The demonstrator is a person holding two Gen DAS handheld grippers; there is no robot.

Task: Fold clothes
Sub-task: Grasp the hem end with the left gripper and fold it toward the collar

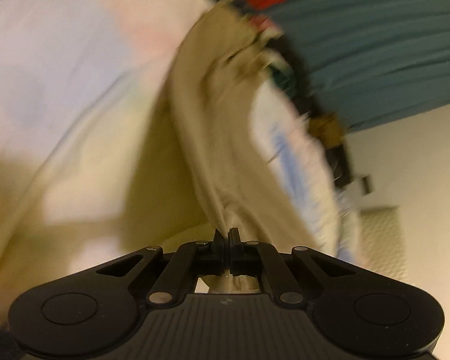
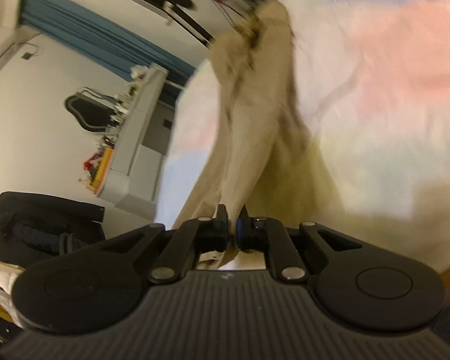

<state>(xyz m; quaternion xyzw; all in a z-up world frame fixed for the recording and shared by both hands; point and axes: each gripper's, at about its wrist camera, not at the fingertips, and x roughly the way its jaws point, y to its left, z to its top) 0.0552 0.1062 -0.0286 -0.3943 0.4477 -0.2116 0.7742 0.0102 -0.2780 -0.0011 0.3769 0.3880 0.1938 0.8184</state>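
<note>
A beige garment (image 1: 213,138) hangs stretched away from my left gripper (image 1: 227,231), whose jaws are shut on a pinch of its cloth. In the right wrist view the same beige garment (image 2: 249,138) runs up from my right gripper (image 2: 232,212), also shut on a fold of it. Under and behind the garment spreads a pale sheet with pastel pink, blue and yellow patches (image 1: 60,69) (image 2: 375,84). Both views are blurred by motion. The garment's far end bunches near a dark patterned edge (image 1: 255,60).
A teal curtain (image 1: 375,39) and white wall fill the upper right of the left view. In the right view a white shelf unit (image 2: 141,138) with books, a teal curtain (image 2: 99,39) and a black bag (image 2: 45,225) stand at left.
</note>
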